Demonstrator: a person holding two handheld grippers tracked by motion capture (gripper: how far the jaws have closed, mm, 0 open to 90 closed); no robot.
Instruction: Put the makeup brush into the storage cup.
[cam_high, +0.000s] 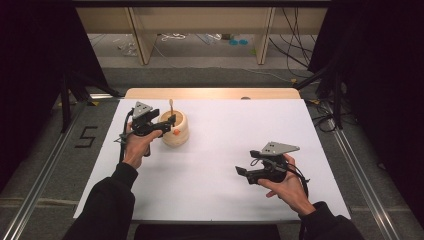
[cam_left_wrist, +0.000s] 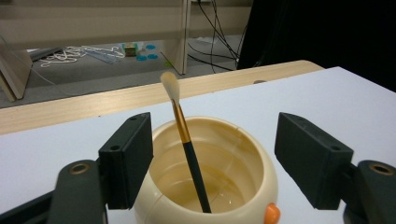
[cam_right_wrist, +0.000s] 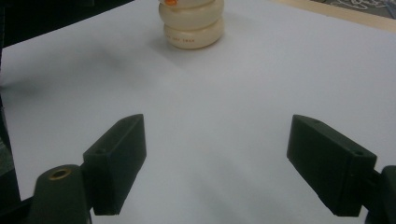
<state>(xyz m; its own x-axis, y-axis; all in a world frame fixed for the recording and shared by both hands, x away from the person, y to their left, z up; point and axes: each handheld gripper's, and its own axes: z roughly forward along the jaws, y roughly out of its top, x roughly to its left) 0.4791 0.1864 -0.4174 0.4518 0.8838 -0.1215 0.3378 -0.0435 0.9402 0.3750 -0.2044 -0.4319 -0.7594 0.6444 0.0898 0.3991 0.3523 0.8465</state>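
**Left gripper view: a brush stands in the round pot**

The cream pot (cam_left_wrist: 205, 172) sits on the white table (cam_high: 225, 150), and the brush (cam_left_wrist: 187, 144) leans inside it, soft tip up. The left gripper (cam_left_wrist: 212, 161) is just above the pot with its jaws spread wide, one on each side of the rim, not squeezing anything. The right gripper (cam_right_wrist: 233, 163) is well away from the pot, jaws wide apart with nothing between them
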